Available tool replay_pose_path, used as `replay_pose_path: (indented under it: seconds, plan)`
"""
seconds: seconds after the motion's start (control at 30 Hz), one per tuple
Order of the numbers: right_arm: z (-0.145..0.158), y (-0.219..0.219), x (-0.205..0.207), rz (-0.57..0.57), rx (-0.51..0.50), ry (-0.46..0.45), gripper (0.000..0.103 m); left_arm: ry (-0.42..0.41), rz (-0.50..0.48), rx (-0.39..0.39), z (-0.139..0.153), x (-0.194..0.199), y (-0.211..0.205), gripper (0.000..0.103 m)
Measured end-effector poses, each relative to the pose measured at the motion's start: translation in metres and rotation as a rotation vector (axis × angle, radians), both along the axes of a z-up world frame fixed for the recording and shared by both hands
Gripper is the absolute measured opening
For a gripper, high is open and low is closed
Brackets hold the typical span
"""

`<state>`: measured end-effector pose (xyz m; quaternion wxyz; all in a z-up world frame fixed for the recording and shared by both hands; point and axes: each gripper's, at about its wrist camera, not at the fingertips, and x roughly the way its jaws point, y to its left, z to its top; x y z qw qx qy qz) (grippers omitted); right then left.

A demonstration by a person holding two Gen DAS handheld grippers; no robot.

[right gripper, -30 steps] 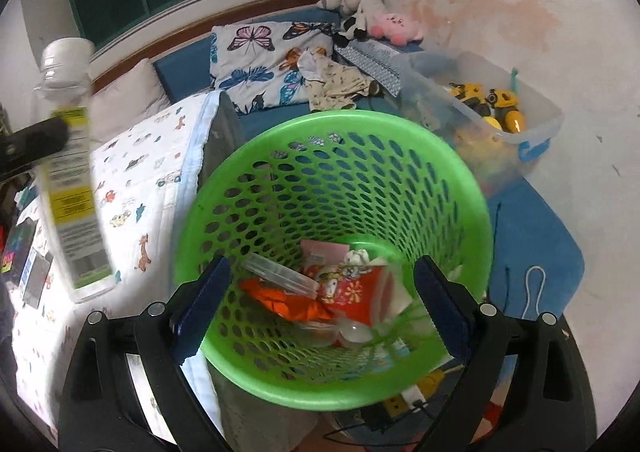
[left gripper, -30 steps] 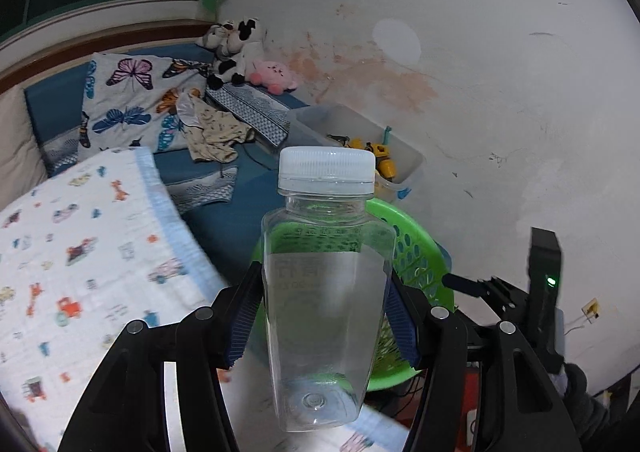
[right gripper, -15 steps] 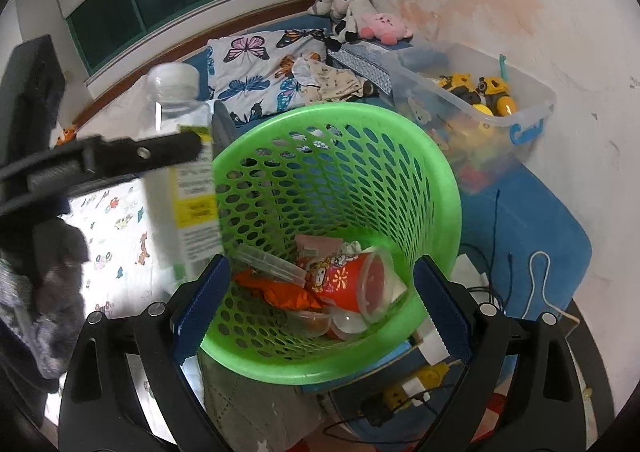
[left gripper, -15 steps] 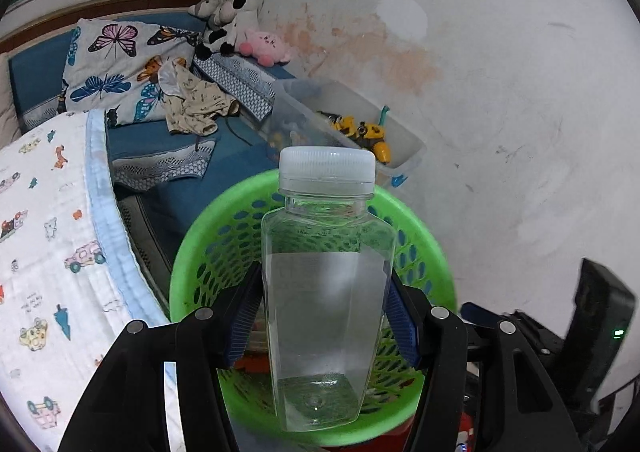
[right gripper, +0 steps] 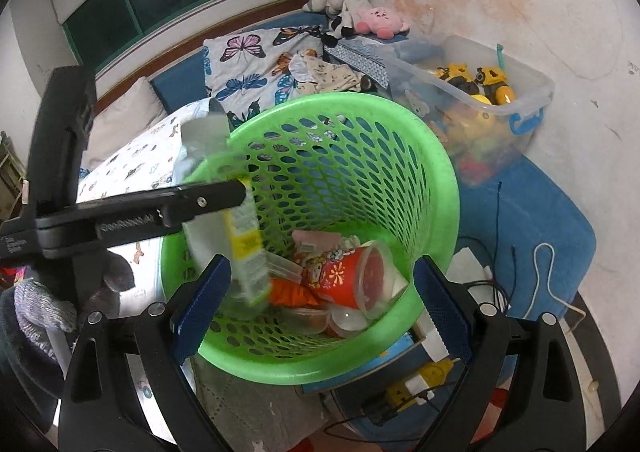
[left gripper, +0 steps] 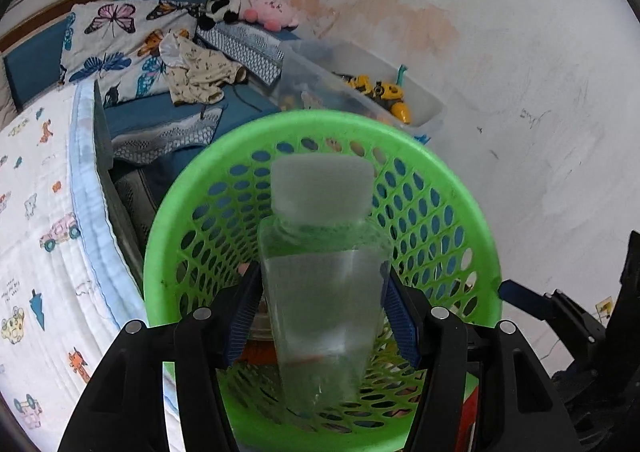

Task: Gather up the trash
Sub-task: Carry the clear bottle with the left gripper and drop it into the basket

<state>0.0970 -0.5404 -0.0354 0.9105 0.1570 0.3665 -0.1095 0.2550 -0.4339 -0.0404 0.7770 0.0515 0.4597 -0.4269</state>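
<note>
clear capped bottle (left gripper: pixel 324 284) tilted over green mesh basket (left gripper: pixel 452 212) holding trash.

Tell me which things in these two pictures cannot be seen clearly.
- Bottle label text: blurred in both views.
- Trash under the red cup: right view, covered by the cup and bottle.
- Basket bottom: left view, hidden by the bottle and left claw.
- Toys in the clear box: too small.

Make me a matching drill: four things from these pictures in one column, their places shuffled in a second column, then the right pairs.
Things:
1. bottle
2. red cup
3. yellow toy trucks
4. pink plush

Places:
A. in the clear bin
B. on the bed by the wall
C. lying in the green basket
D. held between the left gripper fingers

Pairs: 1-D, 2-C, 3-A, 4-B
</note>
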Motion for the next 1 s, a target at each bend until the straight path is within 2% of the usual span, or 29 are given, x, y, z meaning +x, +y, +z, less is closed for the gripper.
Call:
replay_pose_path:
  seconds: [0.3,0.5,0.8,1.0]
  plan:
    - [0.007,0.005,-0.004,-0.002,-0.020,-0.010,0.092,0.014,0.002,-0.022,0.004,0.000,0.009,0.060]
    - [0.013,0.014,-0.007,0.011,-0.036,-0.013,0.092,-0.016,0.034,-0.047,0.021,-0.006,0.039,0.060]
    - [0.023,0.046,-0.002,0.066,-0.047,-0.028,0.092,-0.077,0.133,-0.068,0.051,-0.011,0.124,0.060]
    - [0.026,0.086,0.009,0.146,-0.052,-0.030,0.092,-0.120,0.215,-0.037,0.060,-0.014,0.190,0.062]
